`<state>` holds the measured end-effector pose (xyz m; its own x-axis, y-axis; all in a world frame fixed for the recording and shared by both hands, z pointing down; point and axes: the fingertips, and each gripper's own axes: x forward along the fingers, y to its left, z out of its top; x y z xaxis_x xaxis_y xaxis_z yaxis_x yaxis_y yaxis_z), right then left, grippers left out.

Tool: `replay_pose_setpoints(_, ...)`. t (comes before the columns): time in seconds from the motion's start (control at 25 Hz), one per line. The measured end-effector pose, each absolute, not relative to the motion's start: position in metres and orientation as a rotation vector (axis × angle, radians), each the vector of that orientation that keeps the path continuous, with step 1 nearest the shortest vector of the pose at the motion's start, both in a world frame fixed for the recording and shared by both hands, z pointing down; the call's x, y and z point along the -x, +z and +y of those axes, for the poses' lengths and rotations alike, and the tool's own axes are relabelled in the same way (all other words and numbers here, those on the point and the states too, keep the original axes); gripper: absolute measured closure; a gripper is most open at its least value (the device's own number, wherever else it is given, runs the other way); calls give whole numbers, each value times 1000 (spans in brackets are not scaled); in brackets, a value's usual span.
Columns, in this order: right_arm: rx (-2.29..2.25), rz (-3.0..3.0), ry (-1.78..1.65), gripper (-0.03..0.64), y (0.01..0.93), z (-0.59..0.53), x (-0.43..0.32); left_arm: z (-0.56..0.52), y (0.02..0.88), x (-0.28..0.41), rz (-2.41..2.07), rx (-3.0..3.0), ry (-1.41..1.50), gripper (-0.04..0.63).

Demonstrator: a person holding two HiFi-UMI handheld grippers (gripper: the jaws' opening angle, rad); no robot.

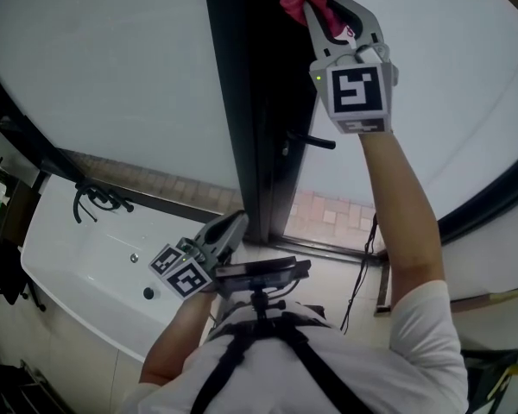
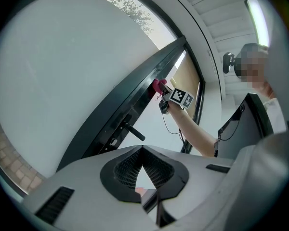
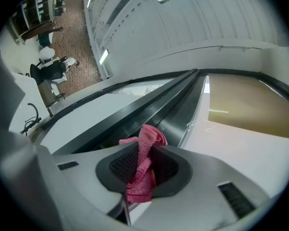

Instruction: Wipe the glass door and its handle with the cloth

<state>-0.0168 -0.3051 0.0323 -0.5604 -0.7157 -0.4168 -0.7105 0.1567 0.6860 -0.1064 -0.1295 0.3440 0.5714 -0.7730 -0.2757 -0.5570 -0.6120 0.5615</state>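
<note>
Where jaws clamp, cloth (image 3: pixel 144 150) partly hidden

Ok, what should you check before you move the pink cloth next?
1. The cloth held tight by the right gripper: ok, jaws shut on it.
2. The cloth touching the glass door: cannot tell; it sits up by the dark frame.
3. The left gripper out of the way: ok, low, shut, empty.
4. The handle free to wipe: ok, nothing covers it.
5. Enough cloth poking out: ok, a bunch shows past the jaws.
</note>
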Motion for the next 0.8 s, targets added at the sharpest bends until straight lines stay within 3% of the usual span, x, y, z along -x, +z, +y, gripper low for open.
replay_pose_setpoints(0.8,-1292,-2310,-1288,551,154,-306,25,-129,349,94,-1035,-2384,-688,594)
